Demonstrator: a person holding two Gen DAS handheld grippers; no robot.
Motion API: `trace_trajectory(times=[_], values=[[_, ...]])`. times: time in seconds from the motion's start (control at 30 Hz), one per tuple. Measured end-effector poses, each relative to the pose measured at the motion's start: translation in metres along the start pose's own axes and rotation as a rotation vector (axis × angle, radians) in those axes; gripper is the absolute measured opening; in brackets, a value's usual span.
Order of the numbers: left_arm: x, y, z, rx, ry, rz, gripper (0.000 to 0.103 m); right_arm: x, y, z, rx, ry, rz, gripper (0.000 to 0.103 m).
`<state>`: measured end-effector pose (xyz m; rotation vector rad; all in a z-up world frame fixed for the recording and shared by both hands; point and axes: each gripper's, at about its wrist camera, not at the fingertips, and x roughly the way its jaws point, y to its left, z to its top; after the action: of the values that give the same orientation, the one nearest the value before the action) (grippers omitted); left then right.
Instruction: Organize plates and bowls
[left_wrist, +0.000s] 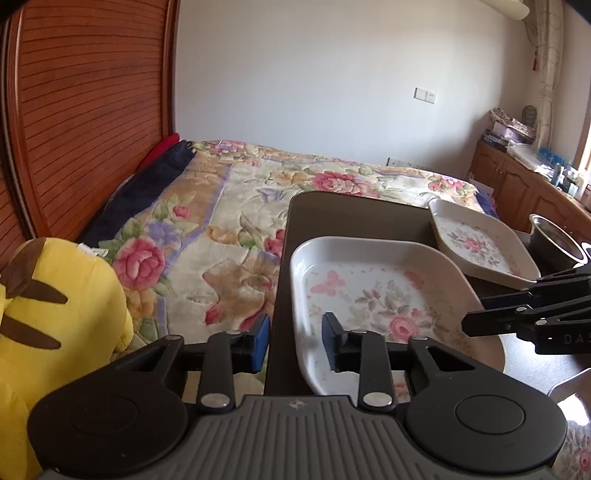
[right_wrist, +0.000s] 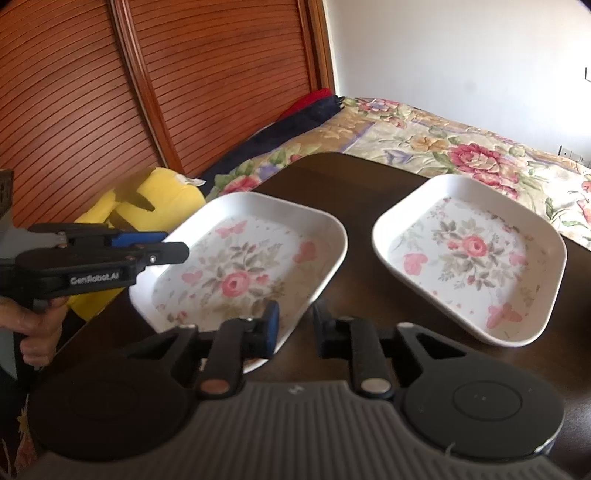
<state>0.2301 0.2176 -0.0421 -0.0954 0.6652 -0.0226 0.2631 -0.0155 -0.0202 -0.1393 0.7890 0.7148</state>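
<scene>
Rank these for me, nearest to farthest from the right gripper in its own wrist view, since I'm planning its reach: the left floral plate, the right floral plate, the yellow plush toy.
1. Left floral plate, its rim at the right gripper.
2. Right floral plate, off to the right.
3. Yellow plush toy, far left, beyond the table edge.

Left wrist camera sits low at the table's (left_wrist: 362, 210) left edge, facing along it toward the bed (left_wrist: 221, 221) and far wall; near plate (left_wrist: 369, 291) close at 1 o'clock. Right wrist camera sits higher at the table's near edge, angled toward 11 o'clock at the headboard (right_wrist: 184, 81). Both views share both plates, far plate (right_wrist: 469, 254) included, and each catches the other gripper.
</scene>
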Motion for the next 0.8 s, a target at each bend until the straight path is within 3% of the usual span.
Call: trace_trajectory(times=[0.23,0.53,0.8], values=[[-0.002,0.002,-0.001,-0.016,0.004,-0.013,0.015,0.005,-0.001,0.002,-0.005,0.027,0.018,0.020],[-0.006,-0.002,-0.002,-0.032,0.012,-0.004,0.015,0.006,-0.007,0.002,0.039,0.027,0.054,0.018],[-0.029,-0.009,-0.003,-0.032,-0.016,-0.003,0.015,-0.017,-0.004,-0.001,0.018,-0.034,0.060,0.018]])
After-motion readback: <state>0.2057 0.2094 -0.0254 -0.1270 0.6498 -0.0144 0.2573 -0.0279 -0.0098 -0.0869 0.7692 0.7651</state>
